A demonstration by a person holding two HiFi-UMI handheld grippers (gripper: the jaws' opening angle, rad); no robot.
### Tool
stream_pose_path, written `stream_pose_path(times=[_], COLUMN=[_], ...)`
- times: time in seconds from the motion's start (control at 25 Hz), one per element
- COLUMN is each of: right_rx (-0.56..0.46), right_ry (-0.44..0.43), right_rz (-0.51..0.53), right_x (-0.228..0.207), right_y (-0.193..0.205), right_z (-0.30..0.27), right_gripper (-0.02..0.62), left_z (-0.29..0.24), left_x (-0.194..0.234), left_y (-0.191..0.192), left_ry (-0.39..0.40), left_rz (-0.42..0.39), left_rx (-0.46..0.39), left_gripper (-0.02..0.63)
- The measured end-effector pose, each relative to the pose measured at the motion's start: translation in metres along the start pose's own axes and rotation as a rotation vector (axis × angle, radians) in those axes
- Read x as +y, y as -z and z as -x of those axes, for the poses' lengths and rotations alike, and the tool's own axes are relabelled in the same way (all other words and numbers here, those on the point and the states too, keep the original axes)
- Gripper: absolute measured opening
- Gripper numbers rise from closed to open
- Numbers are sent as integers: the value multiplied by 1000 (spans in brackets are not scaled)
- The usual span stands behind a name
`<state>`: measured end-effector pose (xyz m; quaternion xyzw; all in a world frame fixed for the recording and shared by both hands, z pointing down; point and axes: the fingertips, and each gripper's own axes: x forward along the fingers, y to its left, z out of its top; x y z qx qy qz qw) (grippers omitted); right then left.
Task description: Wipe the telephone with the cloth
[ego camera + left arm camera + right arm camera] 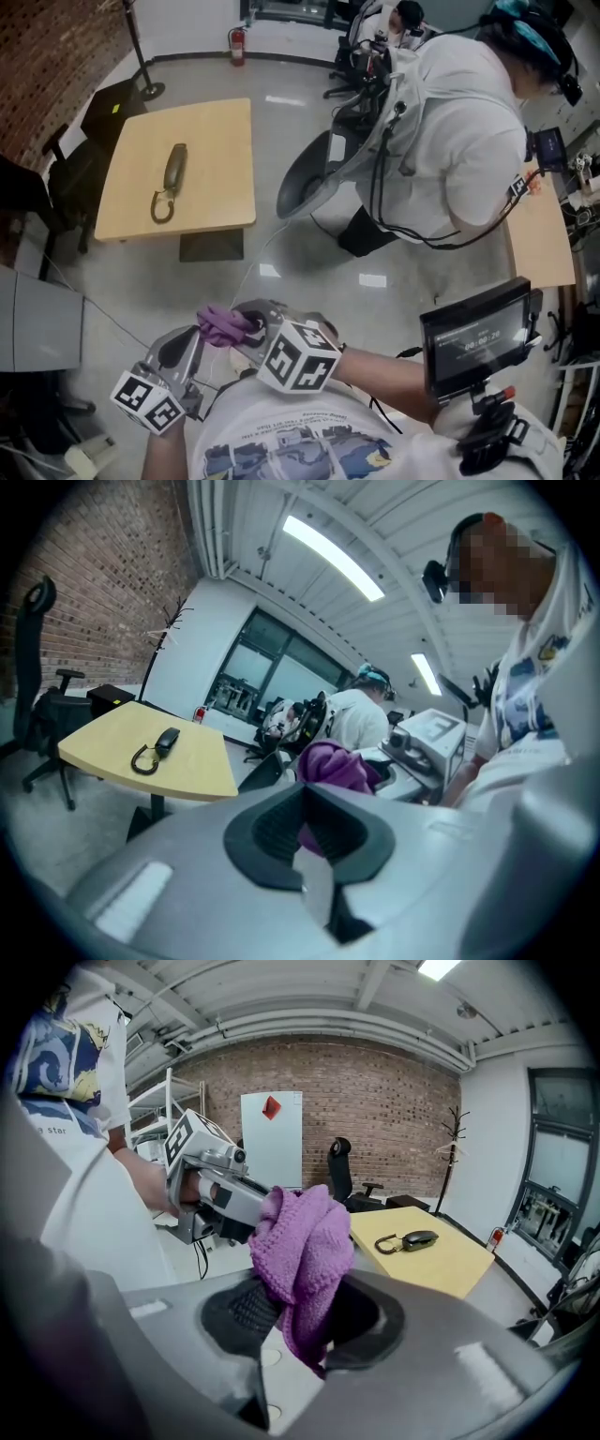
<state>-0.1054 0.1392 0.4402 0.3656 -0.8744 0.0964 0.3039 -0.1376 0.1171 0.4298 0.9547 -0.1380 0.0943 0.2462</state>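
Note:
The dark telephone [172, 178] lies with its coiled cord on a light wooden table [220, 141] far ahead across the floor; it also shows small in both gripper views, telephone [159, 745] and telephone [412, 1239]. A purple cloth [223, 325] is bunched between the two grippers close to my body. My right gripper [246, 330] is shut on the cloth [305, 1251], which hangs from its jaws. My left gripper [192, 337] is shut, its tips right beside the cloth [333, 761]; I cannot tell whether they touch it.
A person in a white top [450, 141] bends over at the back right beside a grey office chair [305, 183]. Dark chairs [66, 178] stand left of the table. A screen [473, 342] is at my right side, and another wooden table [542, 234] lies beyond it.

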Motion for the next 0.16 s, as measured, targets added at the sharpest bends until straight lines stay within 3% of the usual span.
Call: stream_pose_path(times=[0.16], right_rx=[0], right_ry=[-2], right_rz=[-1], right_x=[-1], right_y=[-4], right_z=[-1], right_gripper=[120], left_z=[1], left_x=[3], left_y=[-1], left_ry=[-3], left_rz=[6], left_rx=[6], left_gripper=[3])
